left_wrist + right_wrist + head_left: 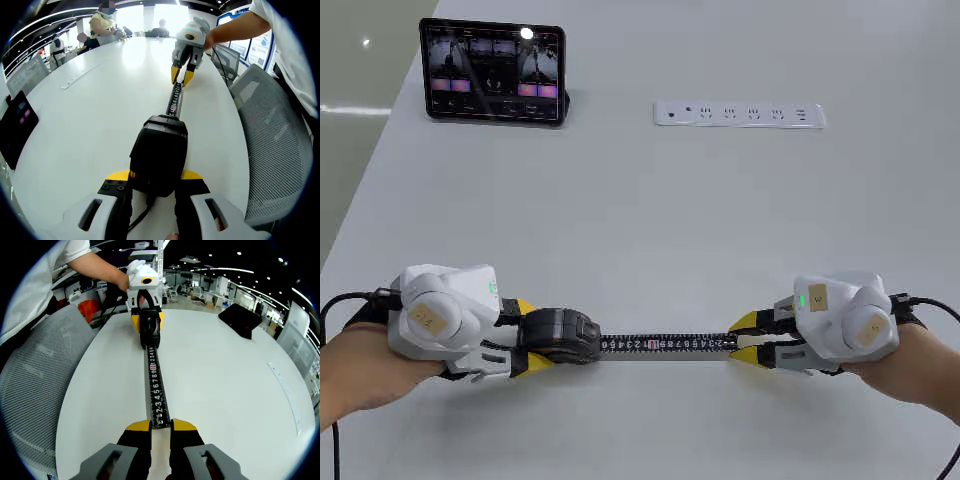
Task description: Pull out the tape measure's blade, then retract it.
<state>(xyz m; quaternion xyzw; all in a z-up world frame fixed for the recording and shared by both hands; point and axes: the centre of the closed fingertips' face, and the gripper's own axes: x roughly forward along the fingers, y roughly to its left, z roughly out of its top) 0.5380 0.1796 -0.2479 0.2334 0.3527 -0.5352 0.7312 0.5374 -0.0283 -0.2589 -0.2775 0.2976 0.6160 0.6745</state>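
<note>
Head view: the tape measure's black case (557, 335) sits low on the white bench (650, 220), near its front edge, clamped between the 2 yellow-tipped jaws of the left gripper (532, 336). The blade (665, 344) runs out of the case to the right, flat and straight just above the bench top. Its far end is pinched in the jaws of the right gripper (742, 341). The 2 grippers face each other, well apart, each held by a hand, the left hand (360, 365) and the right hand (920, 365), with a black cable trailing at each wrist.

In the left gripper view the left gripper (155, 175) has its jaws closed against both sides of the case (159, 150). The blade (174, 100) leads away to the right gripper (181, 77), whose yellow tips meet on the blade's end.

In the right gripper view the blade (156, 395) shows black with white numerals, 2 to 9 legible nearest the tip. It ends between the tips of the right gripper (160, 426), which are drawn in on it. At the far end the left gripper (148, 322) holds the case (150, 330).

A dark tablet (492, 72) stands propped at the far left of the bench, its screen lit. A white power strip (738, 114) lies at the far right. A grey mesh chair (270, 150) stands beside the bench.
</note>
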